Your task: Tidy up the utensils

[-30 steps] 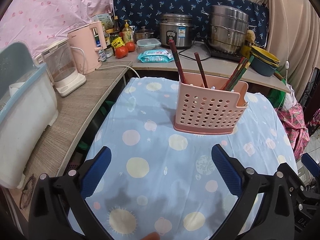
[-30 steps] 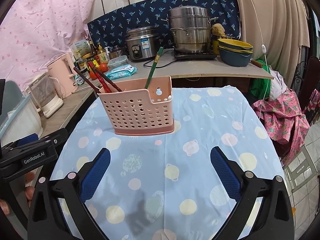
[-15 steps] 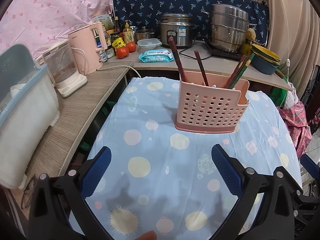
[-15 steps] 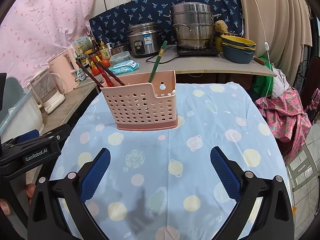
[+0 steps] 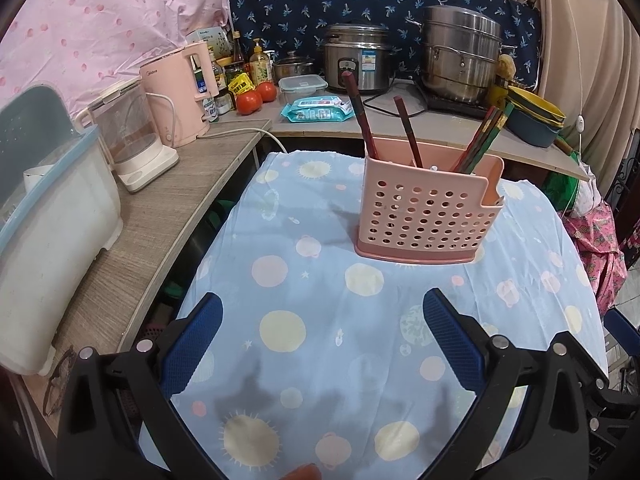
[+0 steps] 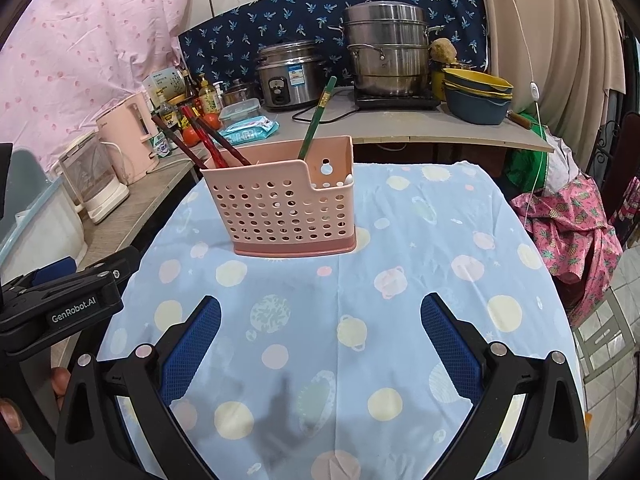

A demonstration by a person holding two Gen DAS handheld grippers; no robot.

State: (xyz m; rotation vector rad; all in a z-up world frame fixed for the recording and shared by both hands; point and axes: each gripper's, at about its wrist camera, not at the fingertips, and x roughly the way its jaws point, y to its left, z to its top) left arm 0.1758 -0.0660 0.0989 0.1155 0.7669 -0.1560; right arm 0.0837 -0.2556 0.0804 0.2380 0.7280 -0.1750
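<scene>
A pink perforated utensil basket (image 5: 428, 212) stands on the round table with the blue patterned cloth (image 5: 320, 320); it also shows in the right wrist view (image 6: 284, 208). Dark red chopsticks (image 5: 362, 114) lean in its left part, and green and brown chopsticks (image 5: 486, 138) lean at its right. In the right wrist view the red chopsticks (image 6: 204, 138) lean left and a green one (image 6: 318, 118) stands upright. My left gripper (image 5: 322, 322) is open and empty, hovering over the cloth in front of the basket. My right gripper (image 6: 320, 322) is open and empty, likewise short of the basket.
A counter on the left holds a pink kettle (image 5: 180, 92), a clear kettle (image 5: 128, 136) and a white bin (image 5: 44, 220). The back counter holds a rice cooker (image 5: 356, 62), a steel steamer (image 5: 460, 54), bowls (image 5: 534, 120), tomatoes and wipes. The left gripper body (image 6: 60, 300) shows at the left.
Both grippers have shifted slightly, so the basket sits a little higher and nearer in view. Both stay open and empty; the basket and chopsticks have not moved.
</scene>
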